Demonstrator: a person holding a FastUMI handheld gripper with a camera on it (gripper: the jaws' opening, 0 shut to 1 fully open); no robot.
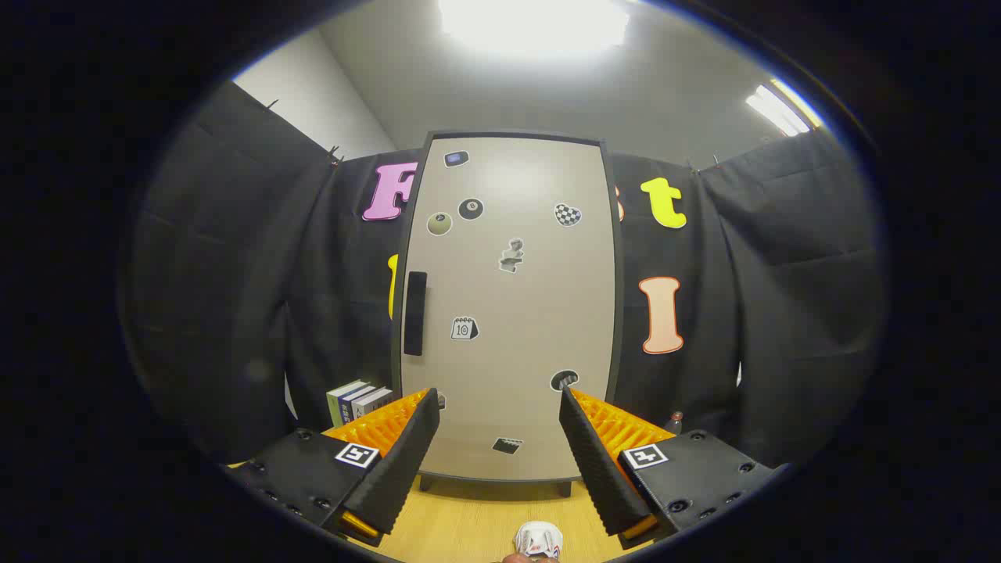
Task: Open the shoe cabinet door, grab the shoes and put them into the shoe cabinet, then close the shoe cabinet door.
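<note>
- The shoe cabinet [508,313] stands upright on the wooden table [469,532], at its far edge against the booth wall, facing the camera.
- Its beige door [539,297] sits flush in the dark frame, so it reads as fully closed; scattered stickers [471,209] dot the front.
- The dark vertical handle [415,313] runs along the door's left edge, about midway up.
- The hand-held gripper [499,426] points at the lower part of the door with its fingers [407,453] spread wide and nothing between them; they look short of the cabinet, not touching it.
- A small white, patterned object [538,539] lies on the table at the near edge, below and between the fingers; it may be one of the shoes, but too little of it shows to be sure.
- A few books [358,400] stand on the table just left of the cabinet, beyond the left finger, and a small bottle [676,422] peeks out on the right side.
- Progress, as I judge it: the task is at its very start. No step looks done yet.
- Left to do: reach the handle and swing the door open, pick up the shoes and place them inside, then shut the door.
</note>
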